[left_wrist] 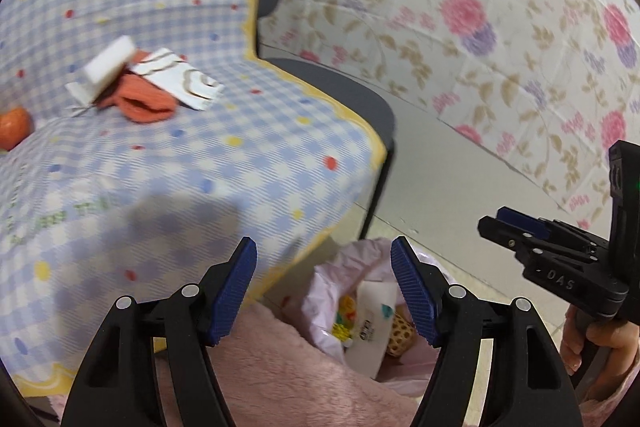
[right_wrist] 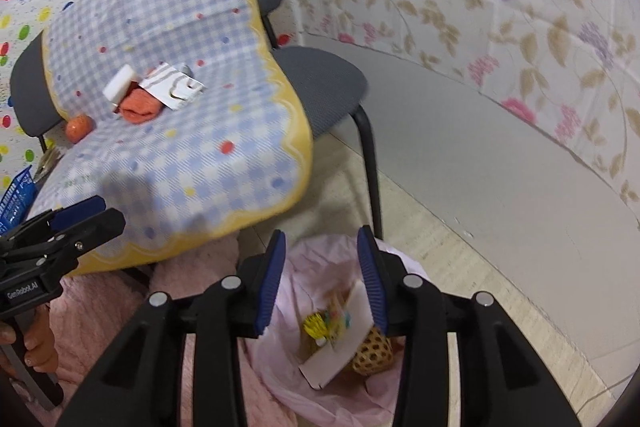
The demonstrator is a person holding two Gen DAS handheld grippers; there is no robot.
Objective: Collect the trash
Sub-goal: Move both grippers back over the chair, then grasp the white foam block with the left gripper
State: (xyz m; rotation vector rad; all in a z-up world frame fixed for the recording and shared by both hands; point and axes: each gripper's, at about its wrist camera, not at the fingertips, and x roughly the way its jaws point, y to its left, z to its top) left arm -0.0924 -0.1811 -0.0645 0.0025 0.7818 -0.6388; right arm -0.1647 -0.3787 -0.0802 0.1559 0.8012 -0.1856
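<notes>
A bin lined with a pink bag (right_wrist: 296, 291) stands on the floor by the chair; it also shows in the left wrist view (left_wrist: 332, 283). Inside lie a white carton (right_wrist: 344, 343), a yellow wrapper (right_wrist: 316, 327) and a woven ball (right_wrist: 376, 351). On the checked cloth (right_wrist: 200, 155) lie a white block (right_wrist: 119, 82), an orange cloth (right_wrist: 138, 107), a patterned white box (right_wrist: 174, 87) and an orange fruit (right_wrist: 78, 129). My right gripper (right_wrist: 322, 279) is open and empty above the bin. My left gripper (left_wrist: 324, 291) is open and empty near the bin's edge.
The checked cloth covers grey chairs (right_wrist: 320, 79) with black legs (right_wrist: 370, 163). A floral sheet (right_wrist: 480, 7) hangs behind. A pink fleece garment (left_wrist: 280, 367) lies in front of the chair. A blue basket (right_wrist: 16, 195) sits at the far left.
</notes>
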